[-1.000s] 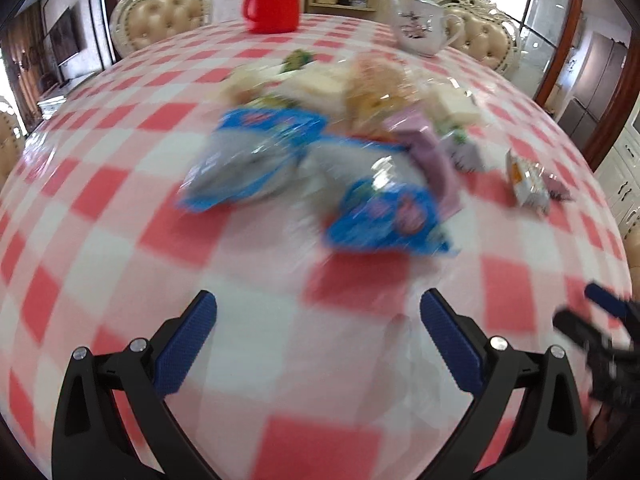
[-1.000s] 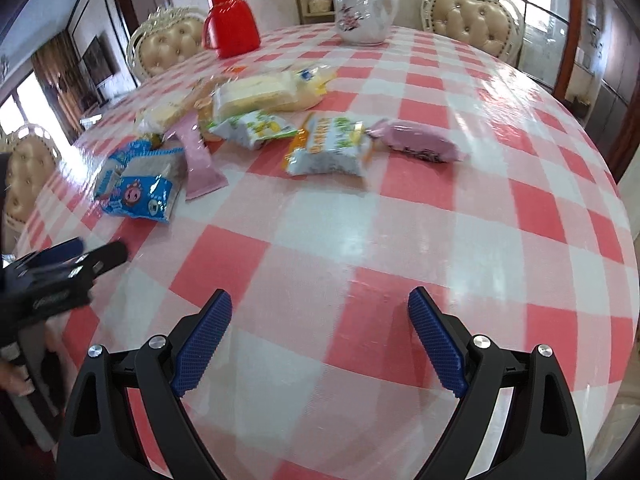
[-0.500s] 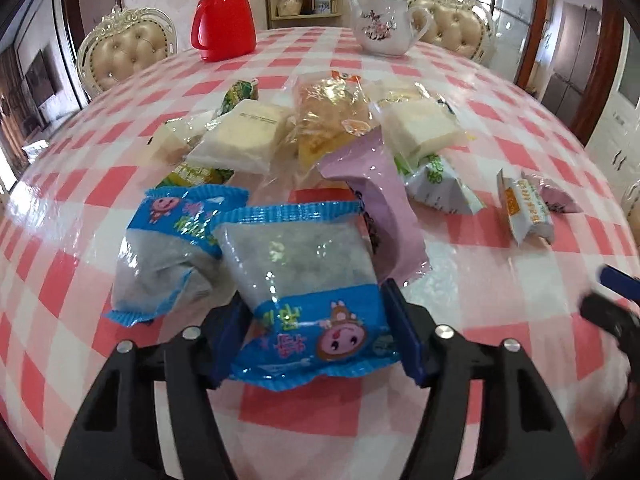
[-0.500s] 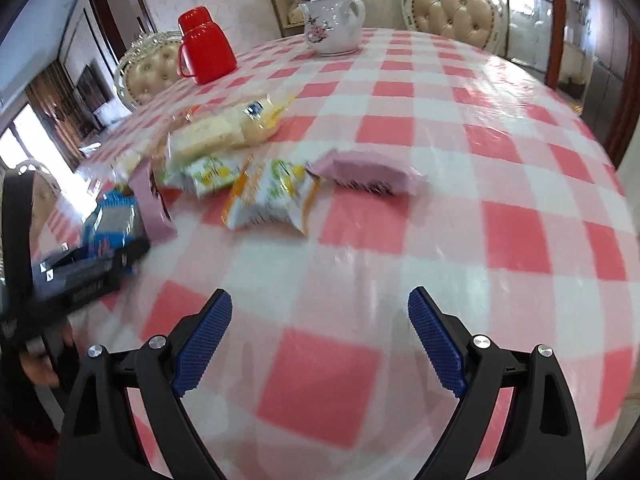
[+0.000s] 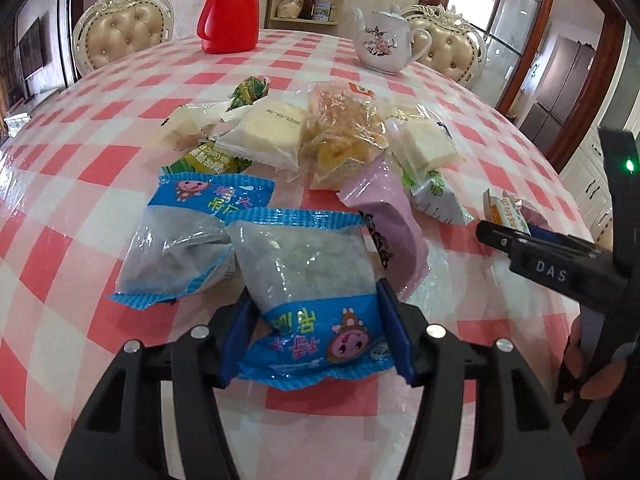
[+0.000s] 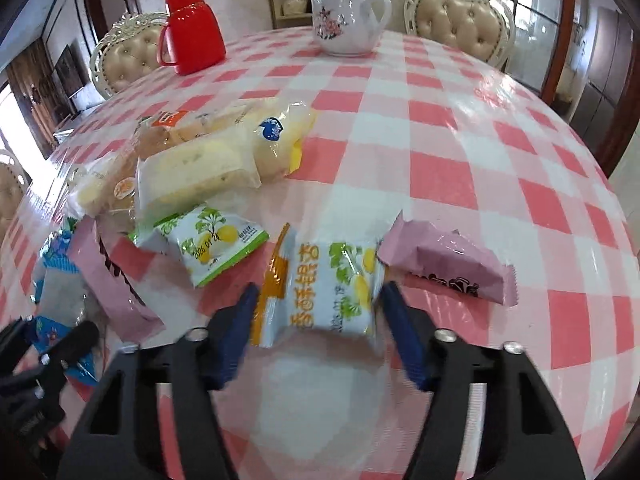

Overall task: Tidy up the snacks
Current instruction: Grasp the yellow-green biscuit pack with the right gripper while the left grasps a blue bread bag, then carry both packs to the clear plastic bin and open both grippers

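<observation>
Several wrapped snacks lie in a heap on a round table with a red-and-white checked cloth (image 5: 100, 216). My left gripper (image 5: 318, 332) is shut on a blue-and-clear snack packet (image 5: 308, 280), its blue pads pressed against both sides. A matching blue packet (image 5: 180, 236) lies just left of it. My right gripper (image 6: 320, 322) has its jaws closed around a white, orange and green snack packet (image 6: 324, 288), the pads touching its ends. A pink packet (image 6: 448, 268) lies to the right of it, and a green-and-white packet (image 6: 212, 244) to the left.
A red thermos (image 5: 230, 8) and a white flowered teapot (image 5: 384, 42) stand at the far side of the table. Padded chairs (image 5: 120, 36) ring the table. Bread and cake packets (image 5: 340, 132) fill the heap's middle. The right gripper also shows in the left wrist view (image 5: 560, 268).
Both grippers moved forward to the snacks and closed. The left one took the blue packet; the right one came in around the white-and-orange packet and closed on it.
</observation>
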`<action>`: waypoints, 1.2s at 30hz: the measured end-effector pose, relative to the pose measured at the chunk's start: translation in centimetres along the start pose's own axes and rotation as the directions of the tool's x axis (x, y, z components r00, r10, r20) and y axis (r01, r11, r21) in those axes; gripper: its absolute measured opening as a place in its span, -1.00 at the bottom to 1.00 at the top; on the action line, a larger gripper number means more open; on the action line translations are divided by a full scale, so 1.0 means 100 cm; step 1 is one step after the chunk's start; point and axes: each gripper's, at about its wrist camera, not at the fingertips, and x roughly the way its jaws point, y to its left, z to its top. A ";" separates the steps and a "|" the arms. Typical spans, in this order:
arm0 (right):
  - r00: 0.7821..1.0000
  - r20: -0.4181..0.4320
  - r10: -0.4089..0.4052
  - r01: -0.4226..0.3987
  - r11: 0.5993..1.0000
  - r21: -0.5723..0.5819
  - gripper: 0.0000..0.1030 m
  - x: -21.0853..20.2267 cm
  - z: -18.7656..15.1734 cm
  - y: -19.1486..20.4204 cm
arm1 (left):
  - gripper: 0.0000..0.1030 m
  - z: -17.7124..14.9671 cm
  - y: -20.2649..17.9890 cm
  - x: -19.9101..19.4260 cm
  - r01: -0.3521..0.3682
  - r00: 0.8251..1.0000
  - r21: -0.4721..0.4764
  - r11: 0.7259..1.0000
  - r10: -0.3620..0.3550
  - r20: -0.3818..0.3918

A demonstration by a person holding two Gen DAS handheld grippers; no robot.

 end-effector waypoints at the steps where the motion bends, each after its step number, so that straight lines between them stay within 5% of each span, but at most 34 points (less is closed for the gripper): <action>1: 1.000 0.021 0.012 -0.012 1.000 0.008 -0.15 -0.005 -0.002 -0.003 | 0.12 0.000 0.000 0.000 0.000 1.000 -0.001 1.000 0.000 0.000; 11: 0.976 0.169 0.140 -0.150 0.988 0.045 -0.19 -0.065 -0.050 -0.009 | 0.00 0.002 0.002 -0.005 -0.005 1.000 -0.016 1.000 0.005 0.019; 15: 0.973 0.171 0.156 -0.165 0.985 0.044 -0.18 -0.067 -0.057 -0.006 | 0.37 0.006 -0.005 0.003 -0.044 0.999 0.006 0.999 0.044 0.001; 20: 0.971 0.177 0.160 -0.174 0.983 0.066 -0.18 -0.068 -0.059 -0.008 | 0.52 0.009 -0.022 0.019 -0.145 0.988 0.103 0.984 0.149 -0.031; 22: 0.969 0.182 0.166 -0.182 0.980 0.079 -0.18 -0.069 -0.061 -0.010 | 0.09 0.007 -0.017 0.015 -0.159 0.987 0.088 0.983 0.160 -0.011; 36: 0.941 0.215 0.262 -0.283 0.956 0.075 -0.18 -0.094 -0.090 0.005 | 0.01 -0.061 0.016 -0.066 -0.131 0.987 -0.079 0.988 0.138 0.088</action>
